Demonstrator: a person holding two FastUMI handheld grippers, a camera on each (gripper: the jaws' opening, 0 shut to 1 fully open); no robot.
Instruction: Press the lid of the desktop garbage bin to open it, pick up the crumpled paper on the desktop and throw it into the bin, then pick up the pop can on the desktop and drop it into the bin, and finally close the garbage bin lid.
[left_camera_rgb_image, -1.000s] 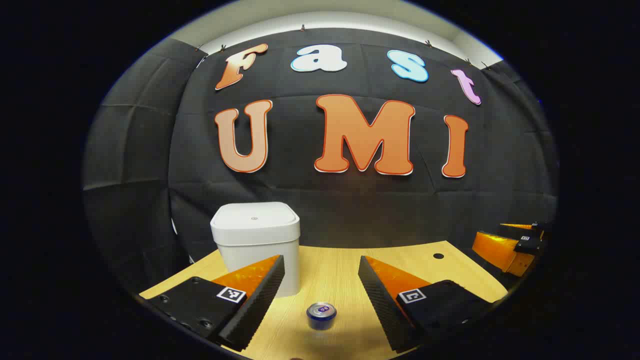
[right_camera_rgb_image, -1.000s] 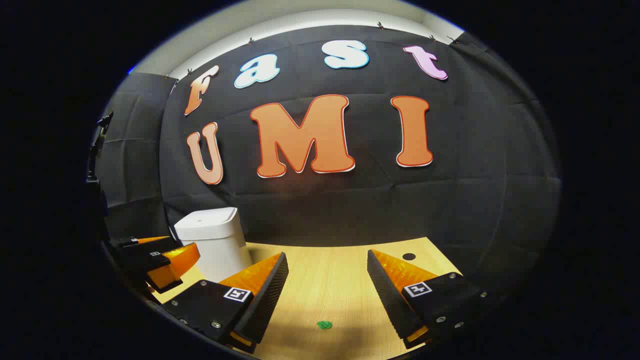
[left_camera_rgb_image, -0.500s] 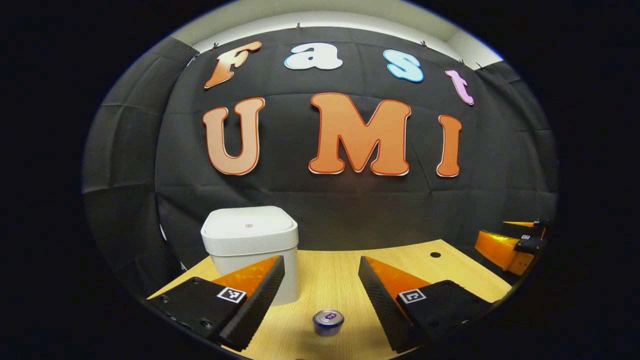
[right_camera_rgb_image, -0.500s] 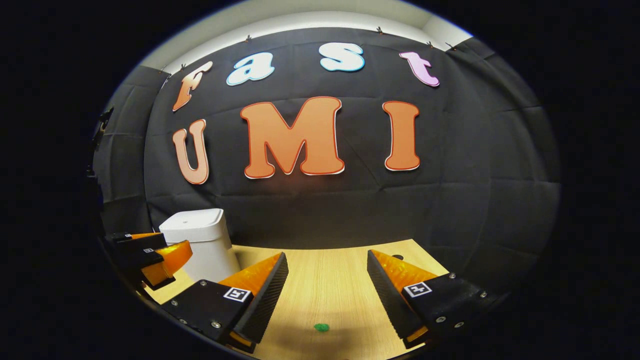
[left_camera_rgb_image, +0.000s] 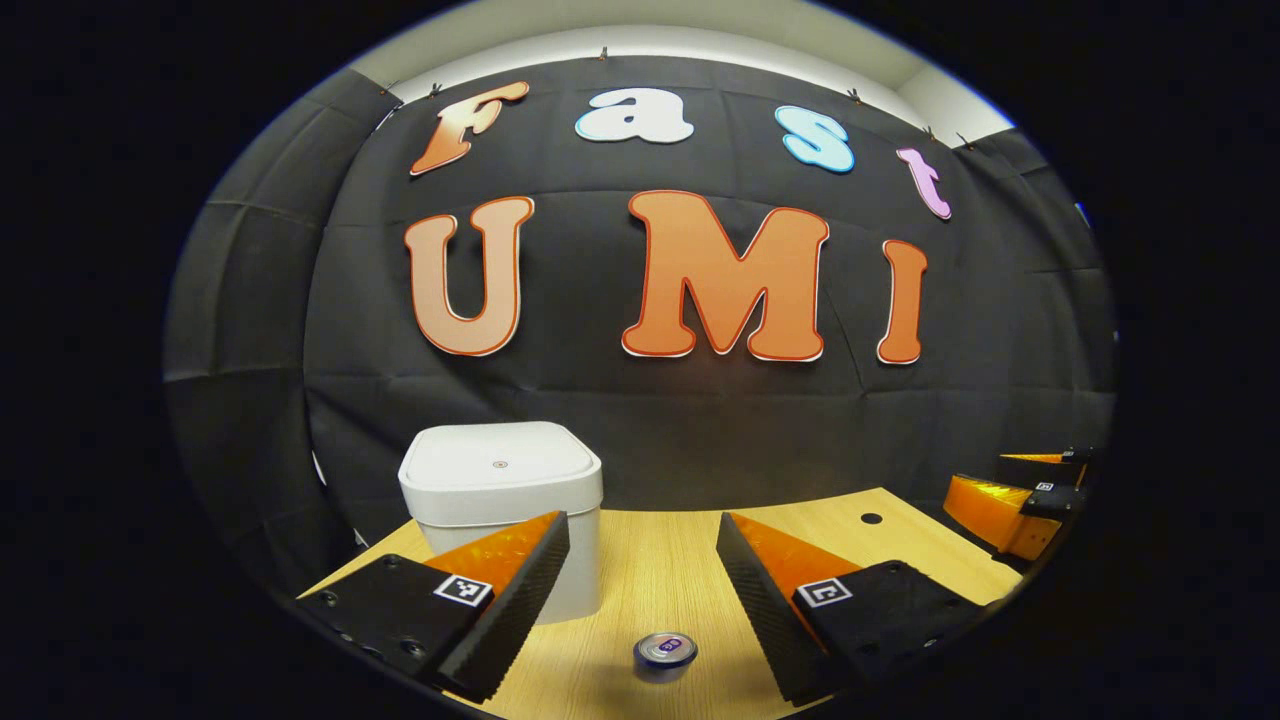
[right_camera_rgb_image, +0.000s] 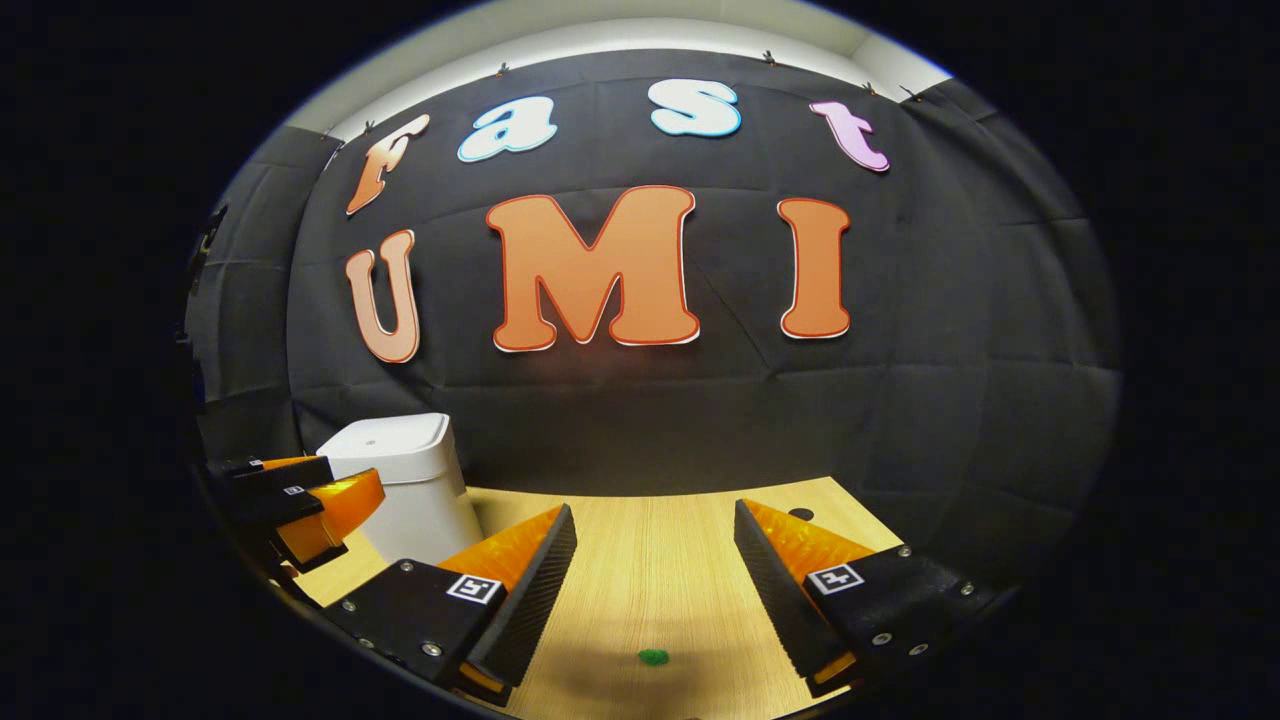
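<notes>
A white square garbage bin (left_camera_rgb_image: 502, 500) with its lid down stands on the wooden desktop (left_camera_rgb_image: 660, 560), just behind my left gripper's left finger. A pop can (left_camera_rgb_image: 665, 652) stands upright on the desk below and between the fingers of my left gripper (left_camera_rgb_image: 643, 585), which is open and holds nothing. In the right gripper view the bin (right_camera_rgb_image: 405, 485) sits at the far left, and a small green crumpled paper (right_camera_rgb_image: 653, 657) lies on the desk under my open right gripper (right_camera_rgb_image: 655, 585). The left gripper (right_camera_rgb_image: 300, 505) shows beside the bin there.
The black cloth wall closes off the back of the desk. A small round hole (left_camera_rgb_image: 871, 518) marks the desktop at the back right. The right gripper (left_camera_rgb_image: 1015, 500) hangs at the right edge of the left gripper view.
The left gripper view has drifted so the bin and can sit slightly lower and nearer. The right gripper view has shifted a little, with the bin farther left. Both grippers stay open.
</notes>
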